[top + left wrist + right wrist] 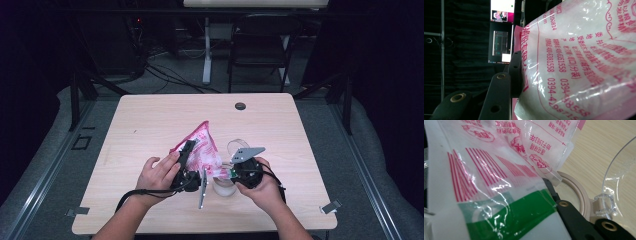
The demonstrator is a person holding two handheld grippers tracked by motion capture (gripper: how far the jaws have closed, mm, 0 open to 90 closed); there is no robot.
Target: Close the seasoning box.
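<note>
A pink-and-white printed plastic bag (pixel 206 150) hangs tilted over the table, held from both sides. My left gripper (pixel 189 147) is shut on its upper left part; in the left gripper view one black finger (pixel 501 95) presses against the bag (pixel 579 62). My right gripper (pixel 231 173) is shut on the bag's lower corner, where a green band (pixel 524 215) shows beside its black finger (pixel 571 217). Under that corner stands a clear jar (pixel 223 188) with a beige rim (pixel 584 202) and an open clear lid (pixel 621 177).
The pale wooden table (pixel 150 115) has a black grommet (pixel 240 106) near its far edge and metal clips (pixel 330 206) at its front corners. A dark chair (pixel 260 45) and a desk leg stand beyond it.
</note>
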